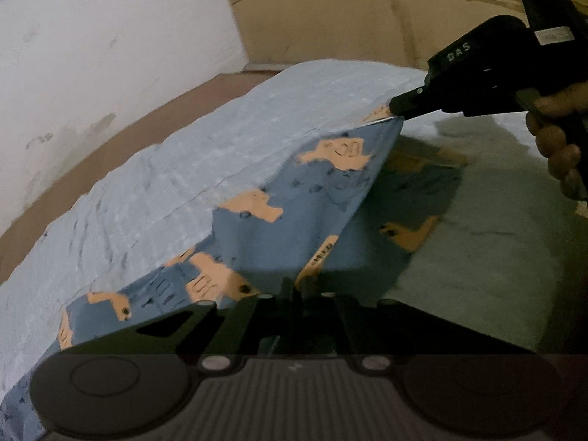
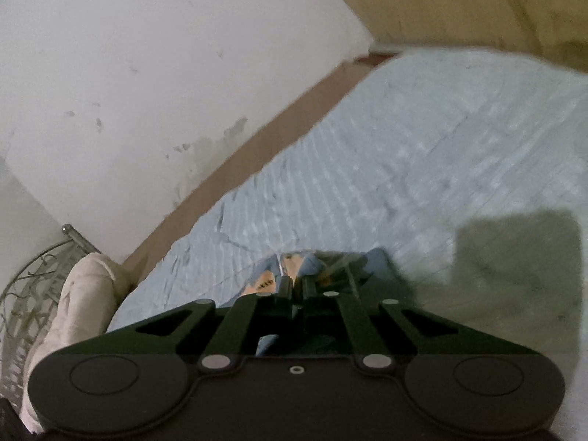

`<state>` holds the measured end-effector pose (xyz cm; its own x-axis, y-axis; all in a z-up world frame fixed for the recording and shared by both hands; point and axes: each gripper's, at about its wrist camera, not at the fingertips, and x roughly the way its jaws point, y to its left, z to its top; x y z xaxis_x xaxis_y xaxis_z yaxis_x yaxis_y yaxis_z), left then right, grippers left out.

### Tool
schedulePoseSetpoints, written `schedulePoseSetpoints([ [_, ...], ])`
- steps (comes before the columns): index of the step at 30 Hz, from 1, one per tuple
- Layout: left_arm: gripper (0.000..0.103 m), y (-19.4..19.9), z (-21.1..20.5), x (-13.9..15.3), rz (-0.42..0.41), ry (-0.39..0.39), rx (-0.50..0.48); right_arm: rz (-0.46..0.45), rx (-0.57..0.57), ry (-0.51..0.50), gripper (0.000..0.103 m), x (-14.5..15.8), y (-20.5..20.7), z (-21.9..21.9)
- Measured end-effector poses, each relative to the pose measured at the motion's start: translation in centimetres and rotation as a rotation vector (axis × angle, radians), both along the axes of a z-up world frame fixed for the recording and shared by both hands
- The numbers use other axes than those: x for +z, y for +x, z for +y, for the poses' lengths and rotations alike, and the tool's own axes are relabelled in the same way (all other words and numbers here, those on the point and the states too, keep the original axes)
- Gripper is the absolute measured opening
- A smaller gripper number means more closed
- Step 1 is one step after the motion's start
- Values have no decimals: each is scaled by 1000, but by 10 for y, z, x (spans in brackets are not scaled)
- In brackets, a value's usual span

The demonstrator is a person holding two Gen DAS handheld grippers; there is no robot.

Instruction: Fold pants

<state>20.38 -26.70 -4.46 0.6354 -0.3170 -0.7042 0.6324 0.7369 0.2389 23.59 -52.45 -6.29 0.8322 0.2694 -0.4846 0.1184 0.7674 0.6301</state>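
The pants (image 1: 301, 198) are blue with orange printed patches and lie on a pale blue bed cover (image 1: 154, 183). In the left wrist view my left gripper (image 1: 294, 286) is shut on the near edge of the cloth, which rises as a taut sheet toward the upper right. There my right gripper (image 1: 395, 110), held by a hand (image 1: 558, 154), pinches the far corner. In the right wrist view the right gripper (image 2: 294, 286) is shut on a small bunch of the pants (image 2: 290, 268); the remainder of the garment is hidden below it.
A white wall (image 1: 110, 44) and a brown floor strip (image 1: 121, 139) run along the far side of the bed. A wooden panel (image 1: 367, 11) stands at the bed's head. A pale cloth bundle (image 2: 81, 305) and a wire rack (image 2: 25, 294) sit left of the bed.
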Motion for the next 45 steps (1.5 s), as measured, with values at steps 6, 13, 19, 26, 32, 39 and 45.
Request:
schedulePoseSetpoints([
  [6, 1, -15, -13, -11, 9, 15, -53, -9, -82, -66, 3, -1, -53, -15],
  [13, 1, -18, -12, -18, 21, 0, -38, 39, -83, -102, 3, -22, -66, -12],
  [19, 1, -17, -12, -21, 36, -10, -17, 25, -72, -199, 27, -15, -51, -13],
  [26, 1, -17, -10, -22, 48, -43, 30, 56, 63, -363, 36, -12, 34, 0],
  [32, 1, -17, -8, -22, 52, -68, 45, 75, 141, -441, 21, -16, 58, 17],
  [39, 1, -16, -6, -21, 60, -93, 63, 54, 115, -499, 3, -12, 50, 19],
  [45, 2, -15, -6, -24, 64, -90, 45, 62, 77, -550, 3, -9, 50, 22],
])
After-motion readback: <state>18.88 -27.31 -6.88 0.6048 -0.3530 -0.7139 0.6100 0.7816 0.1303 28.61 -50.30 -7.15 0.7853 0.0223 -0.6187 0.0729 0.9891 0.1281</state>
